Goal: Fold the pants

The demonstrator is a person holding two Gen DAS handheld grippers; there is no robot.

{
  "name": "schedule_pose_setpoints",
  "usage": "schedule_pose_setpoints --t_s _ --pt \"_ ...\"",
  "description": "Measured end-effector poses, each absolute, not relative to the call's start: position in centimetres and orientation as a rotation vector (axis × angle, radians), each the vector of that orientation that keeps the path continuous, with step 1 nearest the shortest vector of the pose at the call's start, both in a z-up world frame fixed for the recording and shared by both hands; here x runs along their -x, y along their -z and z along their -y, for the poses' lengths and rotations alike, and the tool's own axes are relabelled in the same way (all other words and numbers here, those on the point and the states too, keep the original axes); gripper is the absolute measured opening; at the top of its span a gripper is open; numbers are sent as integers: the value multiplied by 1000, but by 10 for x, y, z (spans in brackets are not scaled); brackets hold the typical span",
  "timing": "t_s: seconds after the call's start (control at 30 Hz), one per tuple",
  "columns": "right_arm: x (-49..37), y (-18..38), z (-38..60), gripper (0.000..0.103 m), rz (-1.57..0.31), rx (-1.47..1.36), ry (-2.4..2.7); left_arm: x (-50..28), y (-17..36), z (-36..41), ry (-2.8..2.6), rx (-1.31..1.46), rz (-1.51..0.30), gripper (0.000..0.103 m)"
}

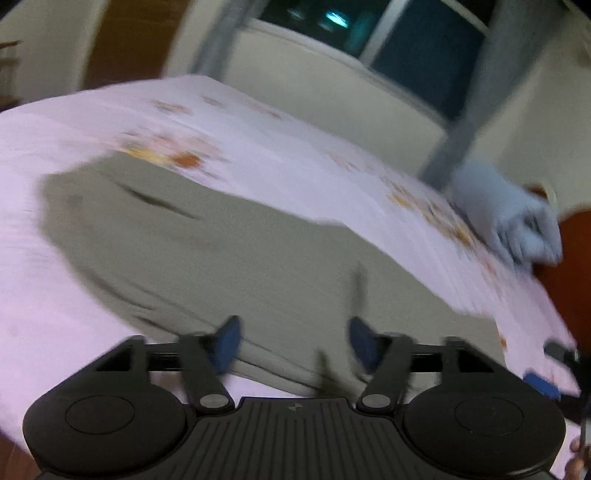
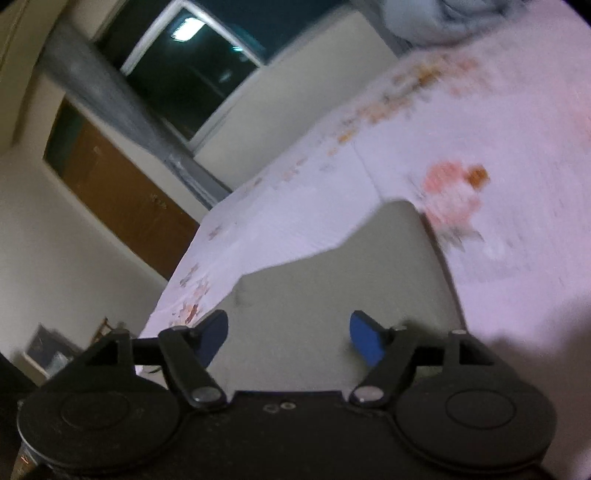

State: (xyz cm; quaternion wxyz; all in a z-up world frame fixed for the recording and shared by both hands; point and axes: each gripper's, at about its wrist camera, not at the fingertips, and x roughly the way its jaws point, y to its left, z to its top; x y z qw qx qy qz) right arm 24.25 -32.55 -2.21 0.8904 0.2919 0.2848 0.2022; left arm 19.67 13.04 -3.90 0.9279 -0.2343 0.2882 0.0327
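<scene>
Grey-olive pants [image 1: 207,258] lie spread on a pink floral bedsheet [image 1: 295,147]. My left gripper [image 1: 293,343] is open, its blue pads just above the near edge of the pants, holding nothing. In the right wrist view the pants [image 2: 332,280] lie below my right gripper [image 2: 290,338], which is open and empty over the cloth. The right gripper's blue pad also shows at the right edge of the left wrist view [image 1: 543,386]. Both views are motion-blurred.
A pale blue bundle of cloth [image 1: 506,218] lies at the far right edge of the bed; it also shows in the right wrist view [image 2: 424,18]. A window [image 2: 184,70], a grey curtain [image 2: 122,114] and a brown door [image 2: 122,199] stand behind the bed.
</scene>
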Motion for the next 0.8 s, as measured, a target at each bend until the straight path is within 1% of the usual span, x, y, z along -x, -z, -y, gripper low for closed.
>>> schedule_pose_setpoints --t_s 0.03,0.07,0.23,0.33,0.4,0.43,0.53,0.8 --pt "-244 19 320 69 -587 -589 -426 -191 38 -149 -104 502 -574 77" --pt "-244 18 319 70 -581 -570 -435 -187 40 -165 -131 515 -561 78" --pt "-244 22 282 71 -608 -521 -469 -193 61 -238 -204 608 -581 78" --pt "-243 24 263 71 -608 -478 -459 -201 78 -267 -209 692 -598 78" --pt "-241 23 255 71 -598 -447 -446 -209 89 -278 -195 735 -608 78" --pt "-242 22 252 73 -595 -436 -434 -212 93 -281 -193 742 -609 78" --pt "-243 21 243 73 -592 -427 -418 -222 106 -283 -178 750 -606 78" --pt "-241 23 226 73 -604 -381 -392 -246 119 -288 -159 690 -587 78"
